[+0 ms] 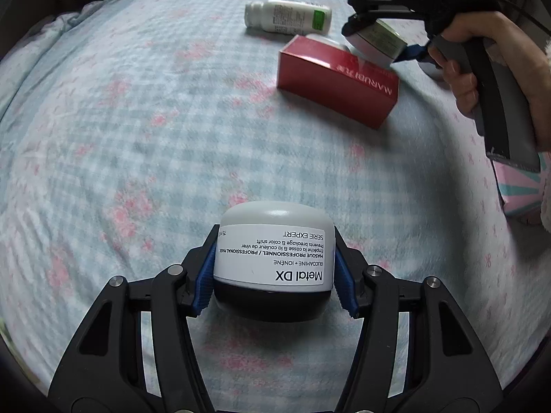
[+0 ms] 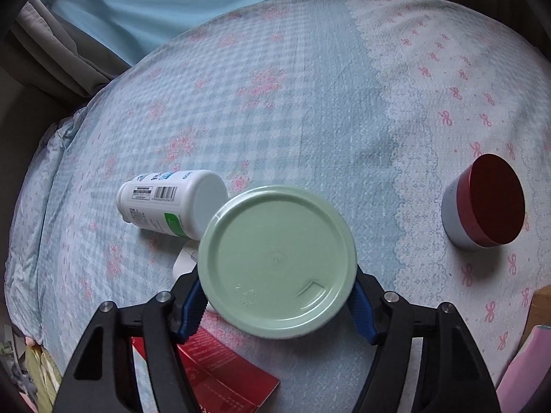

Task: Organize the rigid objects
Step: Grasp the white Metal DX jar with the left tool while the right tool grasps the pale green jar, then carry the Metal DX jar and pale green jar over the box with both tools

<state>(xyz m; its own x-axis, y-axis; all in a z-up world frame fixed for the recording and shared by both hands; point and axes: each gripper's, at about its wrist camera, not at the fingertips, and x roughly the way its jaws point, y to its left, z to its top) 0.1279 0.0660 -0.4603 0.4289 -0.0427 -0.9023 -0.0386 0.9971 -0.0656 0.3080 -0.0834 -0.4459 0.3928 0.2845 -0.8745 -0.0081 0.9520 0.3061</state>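
Left gripper (image 1: 273, 275) pinches "Metal DX" jar (image 1: 275, 244); right gripper (image 2: 277, 304) clamps green-bottomed tub (image 2: 277, 261). Red box (image 1: 339, 81) reads "MARUBI".

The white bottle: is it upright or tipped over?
Tipped over. The white bottle lies on its side on the bedspread, flat base facing the right wrist camera.

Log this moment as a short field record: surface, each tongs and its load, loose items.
surface: checked floral bedspread
left tongs: shut on Metal DX jar, label upside down
right tongs: shut on green-lidded jar
loose: white bottle lying on its side; red box; red-lidded jar off to the right
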